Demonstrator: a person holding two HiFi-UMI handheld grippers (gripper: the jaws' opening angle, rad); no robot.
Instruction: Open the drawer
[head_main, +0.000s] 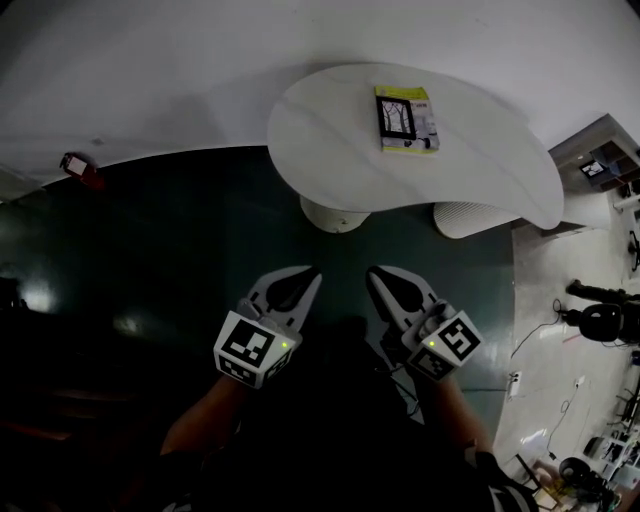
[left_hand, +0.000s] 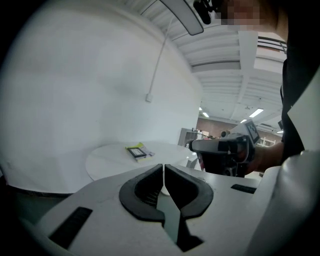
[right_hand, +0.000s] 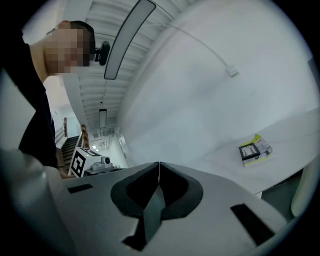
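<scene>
No drawer shows in any view. In the head view my left gripper (head_main: 314, 273) and my right gripper (head_main: 371, 271) hang side by side over the dark floor, short of a white rounded table (head_main: 470, 150). Both are shut with nothing between the jaws. The left gripper view looks along its shut jaws (left_hand: 163, 165) toward the table (left_hand: 110, 159), with the right gripper (left_hand: 225, 147) beside it. In the right gripper view the jaws (right_hand: 158, 163) are also shut and empty, and the left gripper's marker cube (right_hand: 80, 161) shows at the left.
A yellow-edged booklet (head_main: 406, 120) lies on the table, which stands on two white pedestals (head_main: 335, 213). A curved white wall (head_main: 150, 70) runs behind it. A red object (head_main: 80, 168) sits by the wall at left. Cables and equipment (head_main: 600, 320) crowd the pale floor at right.
</scene>
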